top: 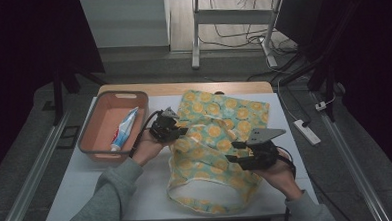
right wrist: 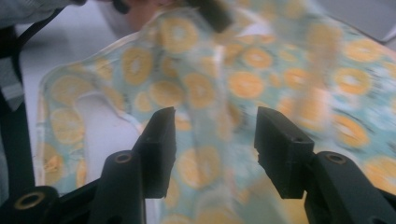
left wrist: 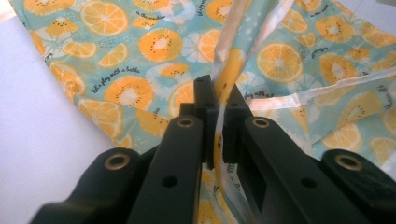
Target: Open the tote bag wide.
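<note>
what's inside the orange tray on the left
A toothpaste tube lies in the orange tray, cap toward the near wall. The floor under the tube is hidden.

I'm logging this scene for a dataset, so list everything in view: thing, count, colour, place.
Fabric bag: one, teal with an orange-slice print and pale trim, spread across the middle of the table, its strap looping toward the near edge.
Bin: one, salmon-orange with a grey rim, far left of the table.
Toothpaste tube: one, white, blue and red, lying inside the bin.
Table: one, white top with a wooden far edge.
Power strip: one, white, on the floor to the right.
Desk frame: one, white legs, beyond the table.
Left gripper: one, black, shut on the bag's trim.
Right gripper: one, black, open above the bag.
Sleeves: two, grey, near edge.
</note>
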Demonstrator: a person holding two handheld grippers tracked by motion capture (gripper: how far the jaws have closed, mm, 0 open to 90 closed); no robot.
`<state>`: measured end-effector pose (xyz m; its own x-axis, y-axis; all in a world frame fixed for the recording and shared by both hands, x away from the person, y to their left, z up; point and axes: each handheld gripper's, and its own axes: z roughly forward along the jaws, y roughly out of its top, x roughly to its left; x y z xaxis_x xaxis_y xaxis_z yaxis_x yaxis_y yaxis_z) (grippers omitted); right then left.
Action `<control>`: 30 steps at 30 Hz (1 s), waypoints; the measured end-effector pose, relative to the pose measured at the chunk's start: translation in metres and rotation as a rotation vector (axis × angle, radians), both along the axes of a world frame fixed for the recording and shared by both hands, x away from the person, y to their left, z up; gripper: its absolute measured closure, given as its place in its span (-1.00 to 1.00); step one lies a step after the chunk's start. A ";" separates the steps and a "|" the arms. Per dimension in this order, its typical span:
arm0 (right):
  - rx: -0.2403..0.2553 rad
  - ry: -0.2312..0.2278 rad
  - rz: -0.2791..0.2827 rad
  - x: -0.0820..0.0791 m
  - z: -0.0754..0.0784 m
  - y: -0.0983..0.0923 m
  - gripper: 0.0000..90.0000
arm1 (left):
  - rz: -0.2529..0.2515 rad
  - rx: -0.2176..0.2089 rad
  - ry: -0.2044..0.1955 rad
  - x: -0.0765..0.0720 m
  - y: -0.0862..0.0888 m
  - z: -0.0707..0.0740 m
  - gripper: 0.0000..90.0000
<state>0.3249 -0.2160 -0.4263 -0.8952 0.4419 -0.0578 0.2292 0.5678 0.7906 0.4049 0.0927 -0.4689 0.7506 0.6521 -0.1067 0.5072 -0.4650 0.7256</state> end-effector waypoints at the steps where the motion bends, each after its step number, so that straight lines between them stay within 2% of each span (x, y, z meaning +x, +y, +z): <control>1: -0.020 0.006 0.016 0.001 -0.003 0.011 0.03 | -0.002 0.001 0.003 0.000 0.000 -0.001 0.95; 2: -0.020 0.006 0.016 0.001 -0.003 0.011 0.03 | -0.004 0.003 0.005 0.001 -0.001 -0.001 0.95; 3: -0.041 0.006 0.018 0.003 -0.005 0.016 0.01 | -0.005 0.004 0.008 0.001 -0.001 -0.002 0.95; 4: -0.085 0.017 0.022 0.009 -0.012 0.026 -0.03 | -0.005 0.002 0.010 0.001 -0.001 -0.003 0.95; 5: -0.085 0.017 0.022 0.009 -0.012 0.026 -0.03 | -0.008 0.002 0.012 0.001 -0.001 -0.003 0.95; 6: -0.105 0.032 0.015 0.014 -0.017 0.030 -0.04 | -0.009 0.002 0.013 0.001 -0.002 -0.003 0.95; 7: -0.135 0.065 0.006 0.025 -0.027 0.036 -0.04 | -0.010 0.002 0.012 0.001 -0.002 -0.003 0.95; 8: -0.135 0.065 0.006 0.025 -0.027 0.036 -0.04 | -0.011 0.002 0.011 0.001 -0.002 -0.003 0.95; 12: -0.205 0.100 -0.024 0.049 -0.048 0.048 -0.04 | -0.014 0.000 0.009 0.001 -0.001 -0.002 0.95; 13: -0.207 0.119 -0.028 0.054 -0.052 0.050 -0.04 | -0.014 -0.002 0.011 0.001 -0.001 -0.002 0.95; 14: -0.207 0.119 -0.028 0.054 -0.052 0.050 -0.04 | -0.013 -0.006 0.012 0.001 -0.001 -0.002 0.95; 16: -0.206 0.177 -0.018 0.064 -0.063 0.054 0.04 | -0.014 -0.007 0.013 0.001 0.000 -0.002 0.95; 17: -0.206 0.177 -0.018 0.064 -0.063 0.054 0.04 | -0.014 -0.009 0.013 0.002 0.000 -0.003 0.95; 20: -0.217 0.243 0.029 0.068 -0.073 0.059 0.50 | -0.015 -0.015 0.015 0.002 0.000 -0.003 0.95; 22: -0.234 0.228 0.041 0.066 -0.073 0.059 0.84 | -0.019 -0.013 0.016 0.002 0.000 -0.003 0.95; 23: -0.234 0.228 0.041 0.066 -0.073 0.059 0.84 | -0.022 -0.012 0.017 0.002 0.000 -0.003 0.95; 24: -0.222 0.225 0.051 0.065 -0.070 0.059 0.99 | -0.022 -0.015 0.018 0.002 -0.001 -0.003 0.92; 25: -0.222 0.225 0.051 0.065 -0.070 0.059 0.99 | -0.025 -0.016 0.021 0.002 -0.001 -0.003 0.92; 27: -0.177 0.198 0.041 0.065 -0.063 0.057 1.00 | -0.034 -0.023 0.025 0.001 -0.001 -0.002 0.62; 28: -0.177 0.198 0.041 0.065 -0.063 0.057 1.00 | -0.034 -0.026 0.019 -0.001 0.000 -0.001 0.62; 29: -0.154 0.192 0.034 0.066 -0.059 0.054 1.00 | -0.034 -0.028 0.010 -0.003 0.001 0.002 0.40; 30: -0.119 0.178 0.014 0.069 -0.053 0.050 1.00 | -0.037 -0.031 0.001 -0.005 0.003 0.006 0.07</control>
<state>0.3935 -0.1664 -0.4790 -0.9018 0.4291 0.0505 0.3507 0.6588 0.6655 0.3999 0.0957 -0.4629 0.7742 0.6201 -0.1271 0.4904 -0.4608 0.7397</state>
